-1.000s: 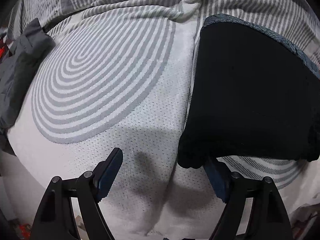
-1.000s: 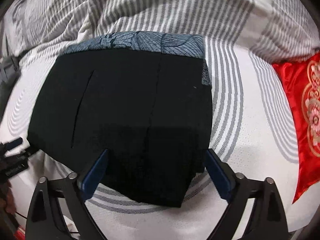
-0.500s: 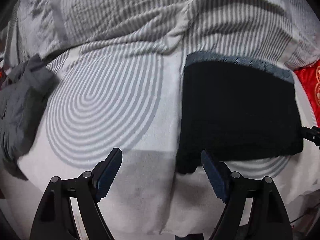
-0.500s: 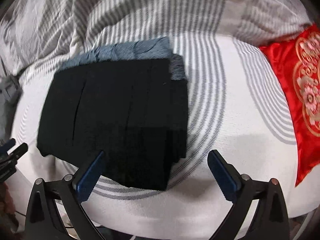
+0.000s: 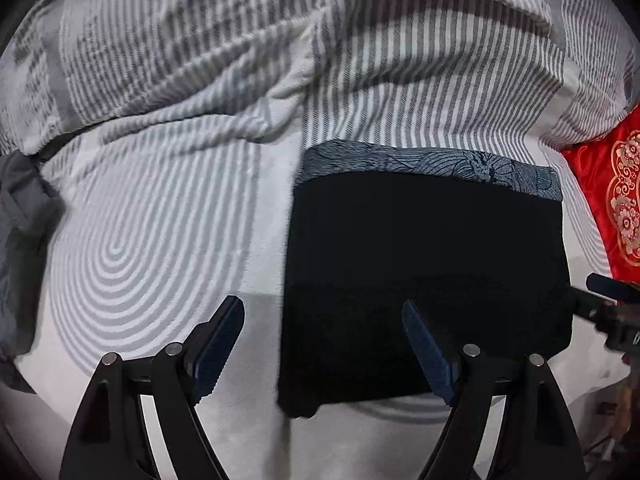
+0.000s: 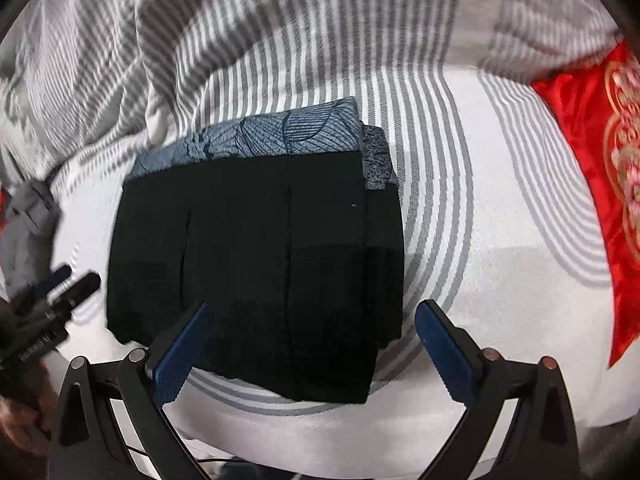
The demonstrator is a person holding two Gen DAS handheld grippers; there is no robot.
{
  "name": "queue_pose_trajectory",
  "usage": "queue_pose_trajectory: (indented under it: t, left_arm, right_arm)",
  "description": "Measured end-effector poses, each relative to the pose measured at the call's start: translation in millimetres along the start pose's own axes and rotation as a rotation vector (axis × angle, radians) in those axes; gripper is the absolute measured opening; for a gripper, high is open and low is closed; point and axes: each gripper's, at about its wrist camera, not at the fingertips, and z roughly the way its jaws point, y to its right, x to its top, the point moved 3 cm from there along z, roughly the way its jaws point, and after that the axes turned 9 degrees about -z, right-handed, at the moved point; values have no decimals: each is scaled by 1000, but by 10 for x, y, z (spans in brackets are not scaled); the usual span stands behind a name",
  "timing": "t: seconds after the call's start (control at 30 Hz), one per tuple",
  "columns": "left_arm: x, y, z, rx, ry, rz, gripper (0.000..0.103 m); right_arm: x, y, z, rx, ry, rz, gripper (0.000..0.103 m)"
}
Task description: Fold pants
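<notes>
1. Landmark: the folded black fabric pants with a blue-grey leaf-print lining band (image 5: 424,280) lie as a flat rectangular stack on the bed with the grey-and-white ring-patterned cover (image 5: 152,248).
2. Left of the pants: a crumpled grey garment (image 5: 20,240) rests at the bed edge, well apart from the stack.
3. Left hand-held gripper (image 5: 324,348): jaws spread wide, holding nothing. It hovers at the near left corner of the pants; in the left wrist view one finger stands over bare cover and the other in front of the black cloth. Contact cannot be confirmed.
4. Right hand-held gripper (image 6: 312,344): jaws spread wide, holding nothing. It sits at the near edge of the pants (image 6: 256,264), toward their right side.
5. Right of the pants: a red satin cushion with gold embroidery (image 6: 592,168), apart from the stack.
6. Handling, as judged: light, soft and limp; layers may slide or sag. Pinch all layers together at the near corners.
7. The fold appears complete.
</notes>
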Motion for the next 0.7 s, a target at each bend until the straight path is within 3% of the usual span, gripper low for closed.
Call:
queue_pose_trajectory:
  t: [0.17, 0.33, 0.7]
  left_arm:
    - [15, 21, 339, 32, -76, -27, 83]
    - [14, 13, 375, 29, -84, -14, 83]
    - [147, 22, 369, 38, -78, -15, 83]
  right_arm:
    - [-8, 116, 337, 24, -102, -11, 101]
    - [-30, 240, 395, 117, -108, 18, 101]
    - [-10, 318, 368, 169, -114, 31, 101]
